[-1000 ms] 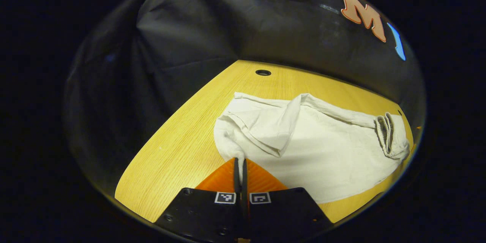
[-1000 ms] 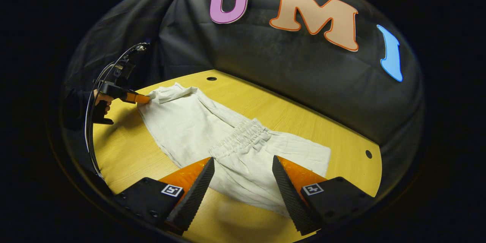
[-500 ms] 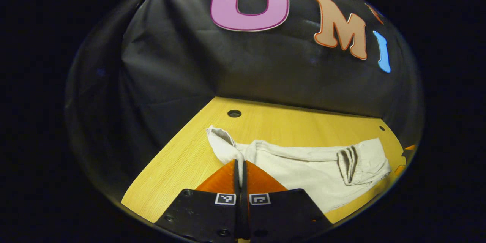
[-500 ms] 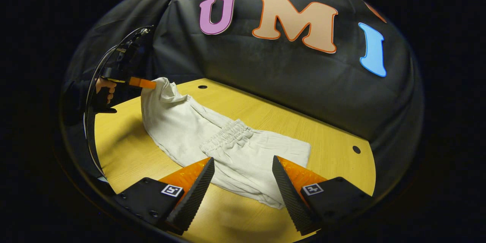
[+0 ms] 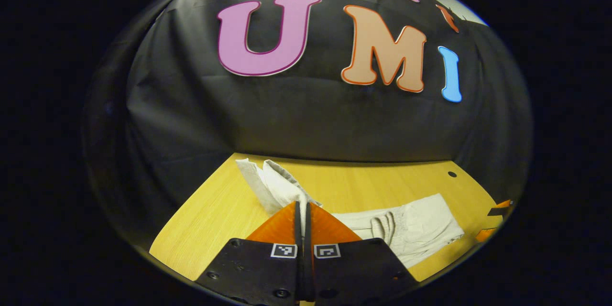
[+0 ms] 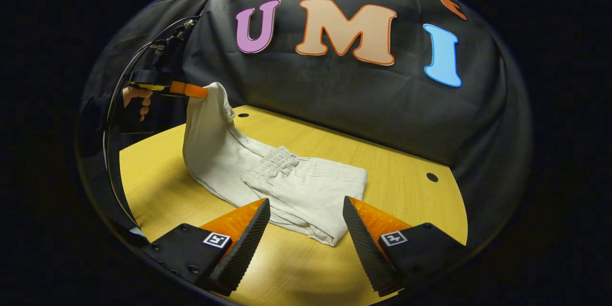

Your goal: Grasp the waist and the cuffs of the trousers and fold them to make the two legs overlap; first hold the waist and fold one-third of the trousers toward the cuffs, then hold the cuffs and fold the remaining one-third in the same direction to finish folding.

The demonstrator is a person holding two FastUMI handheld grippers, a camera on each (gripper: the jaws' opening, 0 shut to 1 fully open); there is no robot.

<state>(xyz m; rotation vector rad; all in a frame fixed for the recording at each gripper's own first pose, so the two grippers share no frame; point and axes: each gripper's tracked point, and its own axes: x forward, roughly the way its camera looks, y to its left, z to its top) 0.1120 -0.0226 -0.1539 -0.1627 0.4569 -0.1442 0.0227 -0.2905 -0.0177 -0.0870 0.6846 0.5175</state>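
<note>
Between the two pressed-together fingers of the left gripper [image 5: 302,210], a bunched end of the off-white cloth trousers [image 6: 287,186] is pinched and held up off the surface; in the left gripper view this lifted end [image 5: 275,186] stands as a crumpled peak just ahead of the fingertips, which meet with no gap except the cloth. Seen from the right gripper view, that same left gripper [image 6: 203,92] sits high above the left edge of the yellow wooden table [image 6: 382,162], gripped by a person's hand [image 6: 136,100], and the cloth hangs down from it in a steep sheet to the tabletop.

Lower down, the rest of the trousers lie flat across the middle of the table, with the gathered elastic waistband [image 6: 267,160] folded over onto the legs and running roughly across the garment. Its folded edge nearest the right side points toward the front edge of the table.

Near that front edge, the right gripper [image 6: 306,222] hovers with its fingers spread wide, nothing between them, just short of the flat part of the trousers. Two small dark round holes [image 6: 431,177] mark the tabletop near its back edge.
</note>
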